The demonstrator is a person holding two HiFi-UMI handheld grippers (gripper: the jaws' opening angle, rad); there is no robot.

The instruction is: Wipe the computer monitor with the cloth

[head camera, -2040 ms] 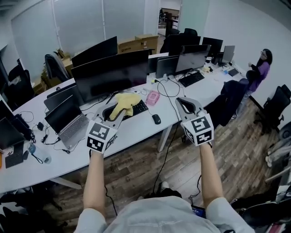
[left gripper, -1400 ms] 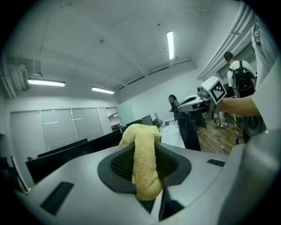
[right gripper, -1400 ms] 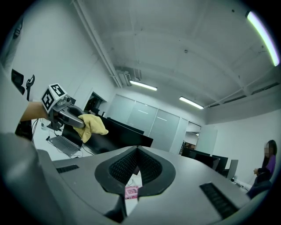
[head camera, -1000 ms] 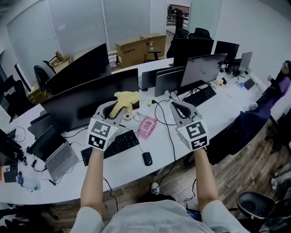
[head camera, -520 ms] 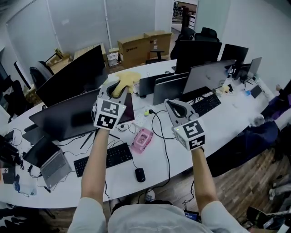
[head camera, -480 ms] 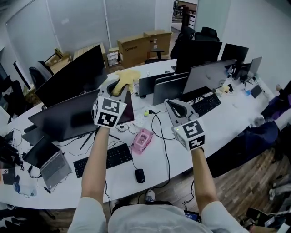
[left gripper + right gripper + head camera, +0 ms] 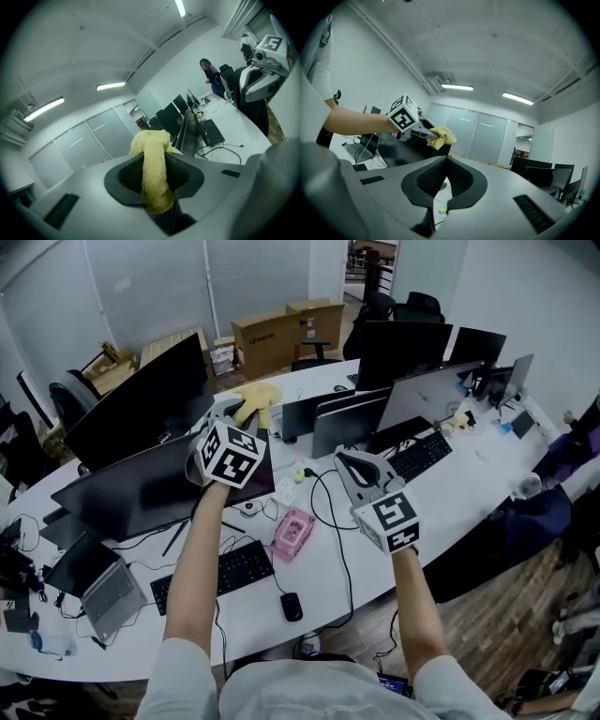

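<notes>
Two tongs hang above a crowded office worktop (image 7: pixel 450 493). The left tongs (image 7: pixel 234 413) are clenched on a yellow cloth (image 7: pixel 255 397). The left gripper view shows a roll of the cloth pinched between the pads, with a loose wad bunched beyond the tips. The arm is stretched forward, and the cloth sits by the upper right corner of the nearest dark monitor (image 7: pixel 131 498), which is tilted back on the worktop. Whether the fabric is touching the glass cannot be told from any view. In the head view it seems to sit at or just past the top edge, near a second monitor behind.

The right tongs (image 7: pixel 349 463) are pressed shut on nothing. They are held lower and to the right, over the cables and apart from the screen, and play no part for now.

The step in hand looks like the approach, with the cloth carried and about to be laid on the screen and no wiping stroke begun. The next move calls for bringing the loose wad flat against the screen face, leading with cloth and not the hard tips. It would then sweep across the panel with light, even pressure. Too hard a push could rock the tilted monitor on its stand, so the free right tongs might steady its edge.
</notes>
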